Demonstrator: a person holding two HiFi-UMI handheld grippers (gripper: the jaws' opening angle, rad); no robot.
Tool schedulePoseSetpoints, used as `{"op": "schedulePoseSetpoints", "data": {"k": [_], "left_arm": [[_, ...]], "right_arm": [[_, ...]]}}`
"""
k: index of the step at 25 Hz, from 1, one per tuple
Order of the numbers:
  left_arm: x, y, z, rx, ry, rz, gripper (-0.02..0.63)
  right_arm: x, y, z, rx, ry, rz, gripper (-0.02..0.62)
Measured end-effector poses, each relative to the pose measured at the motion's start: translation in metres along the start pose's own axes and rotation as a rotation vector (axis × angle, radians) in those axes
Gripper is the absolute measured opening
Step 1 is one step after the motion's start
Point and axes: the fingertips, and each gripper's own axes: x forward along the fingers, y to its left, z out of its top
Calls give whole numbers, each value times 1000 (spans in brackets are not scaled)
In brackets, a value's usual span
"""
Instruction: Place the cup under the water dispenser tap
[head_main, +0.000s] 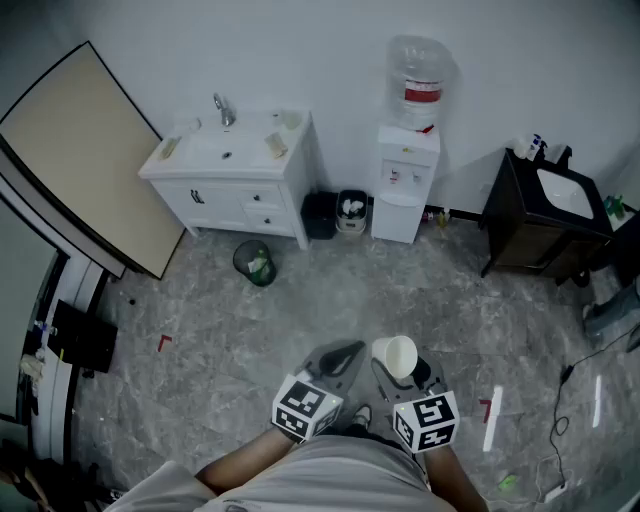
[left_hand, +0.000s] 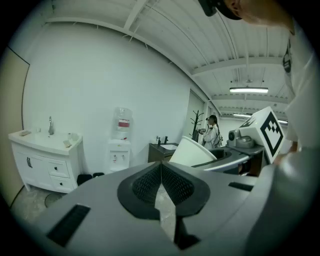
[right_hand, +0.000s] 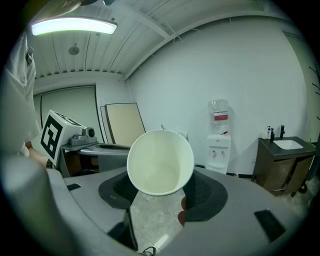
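Two tools sit low over a grey marbled floor (head_main: 300, 300). White sink cabinet (head_main: 235, 180) stands at the far wall, with the water dispenser (head_main: 405, 170) to its right, well apart from both tools. Left tool (left_hand: 161, 170): clenched, tips together, nothing between. Right tool (head_main: 400, 372): grasping the white paper cup (right_hand: 160, 162), jaws on its sides. Cup tilted, mouth facing back toward the person, not yet under the tap.
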Motion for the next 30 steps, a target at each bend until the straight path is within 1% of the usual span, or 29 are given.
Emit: {"op": "schedulePoseSetpoints", "data": {"k": [10,15,24,30], "left_arm": [[11,-2,-5,8,11,3,9],[20,-3,-4,13,15,4,10],[56,-15,5,39,17,-4,10],[90,-5,16,53,9,-21,9]], "right_arm": [[0,-11,-1,11,-5,9,267],[-2,-21,-2,23,-12,1,267],[-10,-64,3,7,-21,-20,267],[4,-90,8,5,-15,-27,267]]}}
